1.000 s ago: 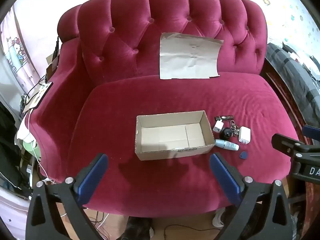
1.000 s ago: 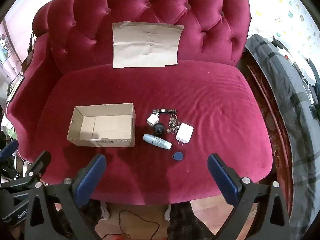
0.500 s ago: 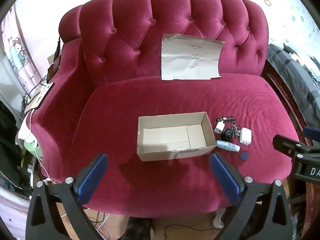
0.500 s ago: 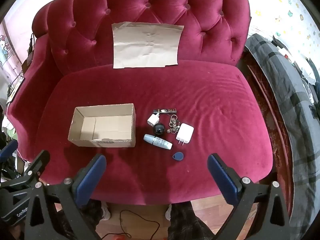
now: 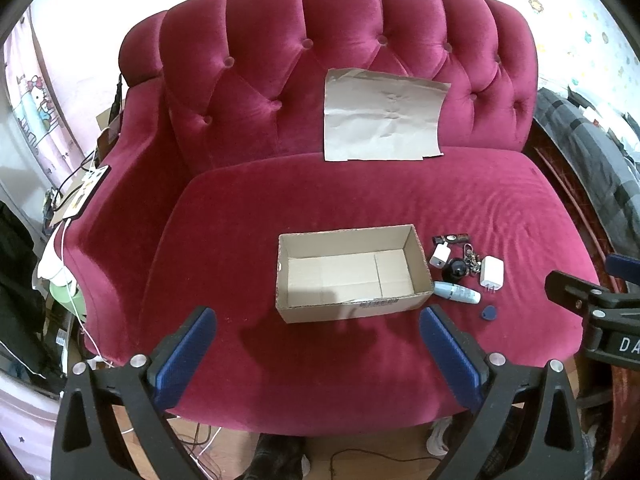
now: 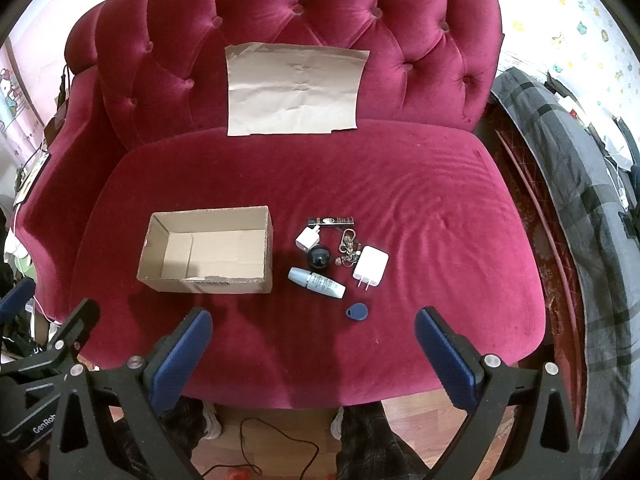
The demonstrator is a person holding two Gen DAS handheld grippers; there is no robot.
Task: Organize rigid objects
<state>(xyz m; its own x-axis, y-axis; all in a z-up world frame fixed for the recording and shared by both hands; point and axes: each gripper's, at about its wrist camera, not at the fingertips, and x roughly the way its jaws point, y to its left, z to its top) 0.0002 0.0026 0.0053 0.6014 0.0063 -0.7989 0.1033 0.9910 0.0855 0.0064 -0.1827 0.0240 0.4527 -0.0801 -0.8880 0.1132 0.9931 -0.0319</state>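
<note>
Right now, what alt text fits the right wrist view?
An open, empty-handed right tool hovers over a red velvet sofa holding an empty cardboard box beside small items: two white chargers, a tube, keys, a blue tag.

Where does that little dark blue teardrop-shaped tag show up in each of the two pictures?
Left wrist view: the dark blue teardrop-shaped tag lies right of centre, low on the red velvet sofa seat.
Right wrist view: the tag lies just right of centre.
Shared landmark: the open brown cardboard box, left of the tag.
</note>
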